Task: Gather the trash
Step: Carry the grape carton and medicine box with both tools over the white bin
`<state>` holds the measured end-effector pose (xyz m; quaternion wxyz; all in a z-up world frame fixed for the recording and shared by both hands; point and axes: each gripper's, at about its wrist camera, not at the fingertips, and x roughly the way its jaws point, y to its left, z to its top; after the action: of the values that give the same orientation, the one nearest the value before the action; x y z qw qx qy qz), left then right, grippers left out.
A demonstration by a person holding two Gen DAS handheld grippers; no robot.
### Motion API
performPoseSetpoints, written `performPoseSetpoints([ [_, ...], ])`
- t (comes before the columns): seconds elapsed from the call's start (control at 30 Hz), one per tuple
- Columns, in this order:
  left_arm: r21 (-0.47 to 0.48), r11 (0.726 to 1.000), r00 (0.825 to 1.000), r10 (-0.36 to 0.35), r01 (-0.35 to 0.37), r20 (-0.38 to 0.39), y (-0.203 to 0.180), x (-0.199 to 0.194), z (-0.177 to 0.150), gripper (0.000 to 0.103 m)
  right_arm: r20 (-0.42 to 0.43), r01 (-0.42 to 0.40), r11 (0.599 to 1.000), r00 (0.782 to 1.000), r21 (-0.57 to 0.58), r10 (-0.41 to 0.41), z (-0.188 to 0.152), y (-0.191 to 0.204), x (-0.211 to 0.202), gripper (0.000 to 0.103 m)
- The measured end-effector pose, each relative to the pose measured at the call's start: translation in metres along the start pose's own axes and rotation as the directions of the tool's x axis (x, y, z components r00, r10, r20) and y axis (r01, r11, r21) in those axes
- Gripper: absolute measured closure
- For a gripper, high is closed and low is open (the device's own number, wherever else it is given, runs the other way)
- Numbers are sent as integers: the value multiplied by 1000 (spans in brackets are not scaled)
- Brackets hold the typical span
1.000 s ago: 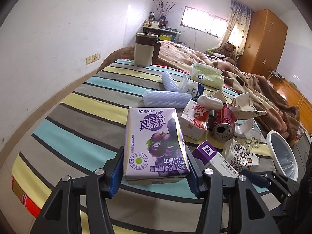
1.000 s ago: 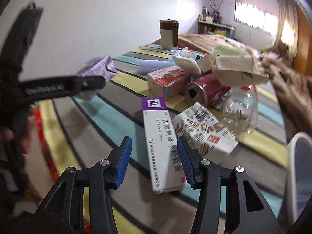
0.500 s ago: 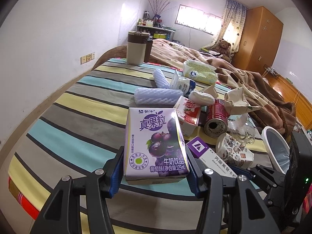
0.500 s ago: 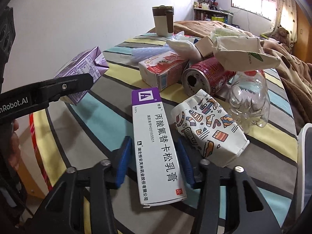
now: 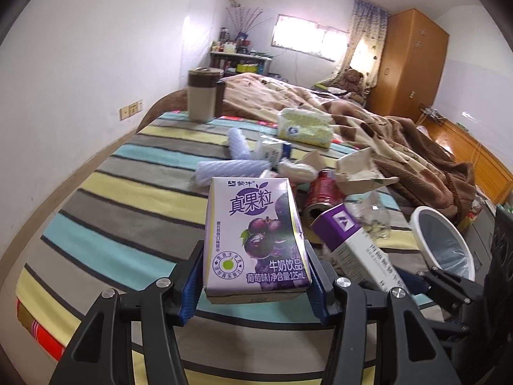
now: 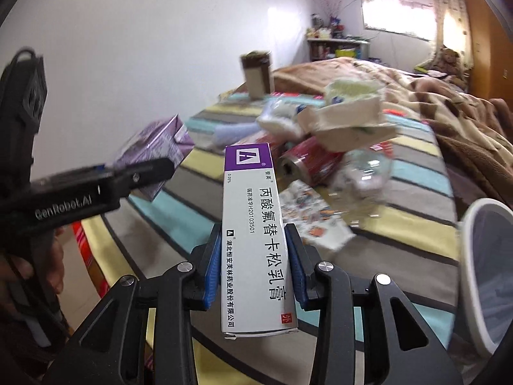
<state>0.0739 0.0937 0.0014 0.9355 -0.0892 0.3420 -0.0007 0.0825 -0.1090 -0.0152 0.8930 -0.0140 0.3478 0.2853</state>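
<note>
The right gripper has just been closing, and its blue pads now clamp the long sides of the medicine box. A second ago the jaws stood apart on either side of this box while it lay flat on the striped blanket. Now the box sits in the centre of the right wrist view, purple end pointing away, with its far end clear of the blanket. The litter behind it appears blurred, which suggests the hand is moving.

The left gripper remains clenched on the purple milk carton, unchanged over the last second. The carton fills the lower centre of the left wrist view, held upright above the blanket.

In the left wrist view the medicine box now slants upward at centre right, where it previously lay flat.

Both tools therefore carry one item each. The white bin stands at the right edge of the left wrist view, and at the lower right of the right wrist view, lined and open. Judgement: the pick-up step is complete for these two items; the next step is transfer to the bin. The red can, the clear bottle, the patterned packet and the other litter remain on the blanket.
</note>
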Motion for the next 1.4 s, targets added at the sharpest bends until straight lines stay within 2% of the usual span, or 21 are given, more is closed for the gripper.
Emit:
performPoseSetpoints([
  [0.23, 63, 995, 997, -75, 75, 0, -38, -1, 4, 47, 58, 101, 990, 992, 102, -108, -3, -32, -32, 65],
  [0.5, 144, 972, 982, -186, 187, -24, -98, 8, 8, 47, 73, 232, 951, 965, 205, -251, -6, -68, -54, 65],
  [0.63, 182, 950, 967, -249, 255, -53, -130, 15, 9, 47, 60, 292, 920, 946, 261, -317, -11, -88, -64, 65],
  [0.73, 216, 928, 953, -296, 304, -70, -155, 20, 9, 47, 45, 347, 883, 924, 316, -379, -19, -109, -75, 65],
  [0.97, 286, 866, 912, -387, 411, -137, -213, 34, 6, 47, 1, 434, 805, 880, 405, -475, -31, -142, -90, 65],
  [1.07, 302, 846, 898, -410, 440, -161, -234, 41, 5, 47, -13, 451, 778, 868, 438, -496, -37, -154, -95, 65],
  [1.23, 330, 821, 884, -422, 466, -199, -263, 55, 3, 47, -47, 484, 733, 848, 478, -528, -47, -170, -99, 65],
  [1.4, 349, 800, 871, -424, 488, -247, -286, 73, -2, 47, -80, 498, 706, 841, 504, -536, -56, -186, -96, 65],
])
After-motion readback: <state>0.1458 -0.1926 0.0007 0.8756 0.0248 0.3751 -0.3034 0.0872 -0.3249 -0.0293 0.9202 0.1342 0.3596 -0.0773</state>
